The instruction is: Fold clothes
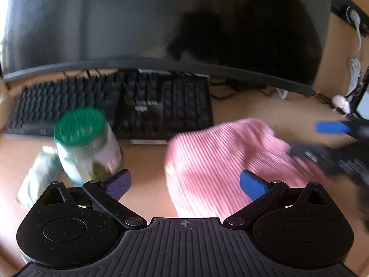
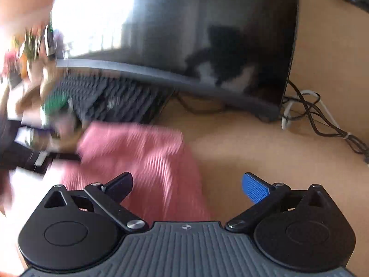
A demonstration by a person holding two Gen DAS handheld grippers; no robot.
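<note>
A pink ribbed garment [image 1: 221,161] lies bunched on the tan desk in front of the keyboard. My left gripper [image 1: 185,183] is open just above its near left part, and the blue right finger [image 1: 251,184] overlaps the cloth. In the right wrist view the same garment [image 2: 138,157] sits left of centre. My right gripper [image 2: 187,187] is open over its right edge, the dark left finger [image 2: 120,184] over the cloth and the blue one over bare desk. The right gripper [image 1: 318,139] also shows at the garment's far right side. Both views are motion-blurred.
A glass jar with a green lid [image 1: 85,143] and a pale packet [image 1: 37,175] stand left of the garment. Behind are a black keyboard [image 1: 138,106] and a large dark monitor [image 1: 161,23]. Cables [image 2: 318,115] trail on the desk at the right.
</note>
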